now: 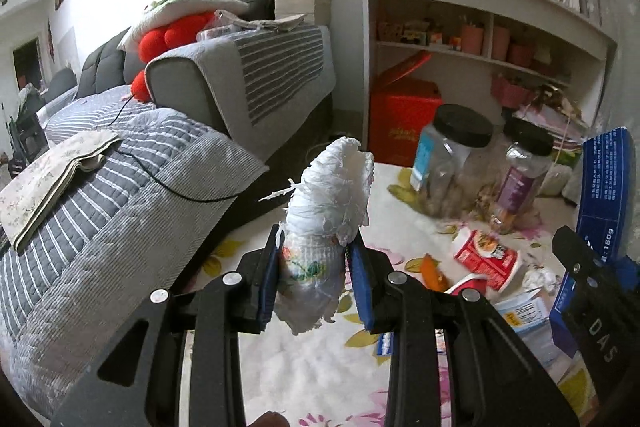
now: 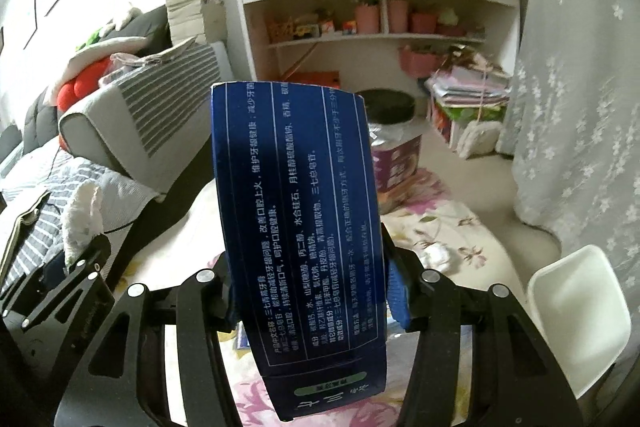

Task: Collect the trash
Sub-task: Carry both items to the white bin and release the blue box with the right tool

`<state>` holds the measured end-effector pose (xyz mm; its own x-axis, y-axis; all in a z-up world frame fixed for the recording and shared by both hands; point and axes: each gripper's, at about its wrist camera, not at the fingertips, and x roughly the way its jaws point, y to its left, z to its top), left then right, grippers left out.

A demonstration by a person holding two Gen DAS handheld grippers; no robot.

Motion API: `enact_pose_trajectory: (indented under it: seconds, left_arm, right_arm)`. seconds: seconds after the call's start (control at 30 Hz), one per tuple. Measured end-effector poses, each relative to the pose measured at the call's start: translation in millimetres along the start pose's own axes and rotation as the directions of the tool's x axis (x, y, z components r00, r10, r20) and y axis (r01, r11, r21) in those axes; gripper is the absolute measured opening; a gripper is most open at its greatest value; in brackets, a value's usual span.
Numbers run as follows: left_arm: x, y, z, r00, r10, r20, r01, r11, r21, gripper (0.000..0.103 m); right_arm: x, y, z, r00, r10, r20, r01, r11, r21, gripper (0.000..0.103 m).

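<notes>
My left gripper (image 1: 314, 255) is shut on a rolled white diaper (image 1: 326, 215) and holds it upright above the floral table. My right gripper (image 2: 306, 267) is shut on a long blue toothpaste box (image 2: 298, 219), held upright; the box also shows at the right edge of the left wrist view (image 1: 600, 187). The diaper shows at the left of the right wrist view (image 2: 82, 219). More trash lies on the table: a red and white carton (image 1: 486, 259), an orange wrapper (image 1: 434, 273), a crumpled tissue (image 1: 542, 279) and a light blue carton (image 1: 524, 315).
Two clear jars with black lids (image 1: 452, 163) stand at the back of the floral table (image 1: 312, 367). A grey striped sofa (image 1: 120, 179) is to the left. A white shelf unit (image 1: 480, 39) and a red box (image 1: 400, 119) stand behind. A white chair (image 2: 580, 311) is at the right.
</notes>
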<state>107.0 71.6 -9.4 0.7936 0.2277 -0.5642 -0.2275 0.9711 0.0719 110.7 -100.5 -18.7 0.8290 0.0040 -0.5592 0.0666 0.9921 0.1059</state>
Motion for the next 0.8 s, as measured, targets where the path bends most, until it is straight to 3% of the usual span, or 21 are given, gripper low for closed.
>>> enact_pose_trajectory:
  seconds: [0.17,0.8]
  left_arm:
    - [-9.9,-13.4,2.5,1.0,-0.025,0.014,0.025,1.0,-0.004,0.032]
    - [-53.5,-100.9,3.3,0.986,-0.158,0.044,0.155,0.985,0.068,0.032]
  right_arm:
    - [-11.5,-18.3,5.0,0.998,-0.04,0.046,0.04,0.999,0.008,0.051]
    - [-38.7,-108.2,10.7,0.983,-0.165,0.079,0.16,0.985,0.072,0.052]
